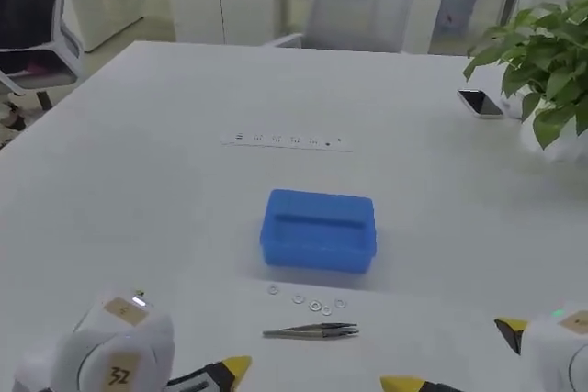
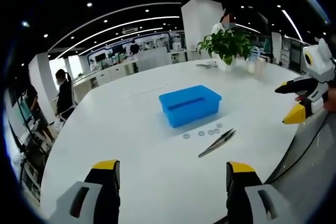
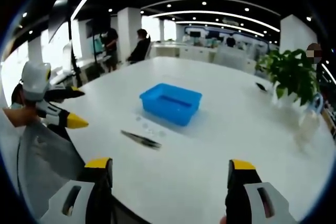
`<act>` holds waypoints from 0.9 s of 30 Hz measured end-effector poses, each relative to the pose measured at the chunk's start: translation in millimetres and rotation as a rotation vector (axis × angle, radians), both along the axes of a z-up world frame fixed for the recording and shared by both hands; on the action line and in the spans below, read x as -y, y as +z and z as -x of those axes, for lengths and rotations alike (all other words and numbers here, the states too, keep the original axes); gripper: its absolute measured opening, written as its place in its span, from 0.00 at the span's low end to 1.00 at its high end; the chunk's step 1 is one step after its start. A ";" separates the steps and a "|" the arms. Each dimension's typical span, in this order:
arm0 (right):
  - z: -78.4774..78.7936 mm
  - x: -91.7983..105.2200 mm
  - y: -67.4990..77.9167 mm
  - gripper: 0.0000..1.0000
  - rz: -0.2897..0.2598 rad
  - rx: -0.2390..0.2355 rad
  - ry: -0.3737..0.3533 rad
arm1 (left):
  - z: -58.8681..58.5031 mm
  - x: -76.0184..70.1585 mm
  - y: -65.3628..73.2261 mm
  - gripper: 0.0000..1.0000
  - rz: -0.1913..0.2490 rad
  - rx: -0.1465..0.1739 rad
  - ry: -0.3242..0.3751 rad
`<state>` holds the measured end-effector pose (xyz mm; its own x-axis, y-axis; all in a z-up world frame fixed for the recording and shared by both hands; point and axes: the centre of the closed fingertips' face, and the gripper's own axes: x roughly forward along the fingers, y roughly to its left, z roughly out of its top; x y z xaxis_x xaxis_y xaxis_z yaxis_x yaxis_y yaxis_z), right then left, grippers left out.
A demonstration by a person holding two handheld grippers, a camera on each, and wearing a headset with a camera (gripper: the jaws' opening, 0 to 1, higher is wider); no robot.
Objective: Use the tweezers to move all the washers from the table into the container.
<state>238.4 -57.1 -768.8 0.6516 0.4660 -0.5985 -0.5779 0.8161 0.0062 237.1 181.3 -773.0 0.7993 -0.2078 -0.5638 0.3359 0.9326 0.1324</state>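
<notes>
on the white table (image 1: 138, 181) in the head view, the small metal ring washers (image 1: 315, 306) lie in a short row just in front of the blue rectangular plastic container (image 1: 318, 230), with the slim metal tweezers (image 1: 310, 330) just nearer you. in the left gripper view, your left gripper (image 2: 173, 174) is spread wide, holding nothing. in the right gripper view, your right gripper (image 3: 170, 165) is likewise released and empty.
</notes>
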 end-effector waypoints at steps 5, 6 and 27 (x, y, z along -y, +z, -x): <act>-0.1 -0.8 -0.2 0.87 -0.014 -0.014 0.005 | 0.4 6.8 -1.0 0.79 0.059 -0.038 -0.030; -0.6 -1.2 -0.1 0.87 -0.027 -0.022 0.004 | 0.3 7.6 -0.6 0.78 0.073 -0.046 -0.031; -13.0 -19.7 -9.2 0.83 -0.058 -0.100 0.039 | -25.0 42.9 -16.6 0.56 0.184 -0.169 -0.166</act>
<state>251.5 -37.4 -778.0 0.5704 0.5256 -0.6311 -0.6035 0.7895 0.1121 262.1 138.4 -789.6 0.6436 -0.4388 -0.6271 0.4887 0.8662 -0.1047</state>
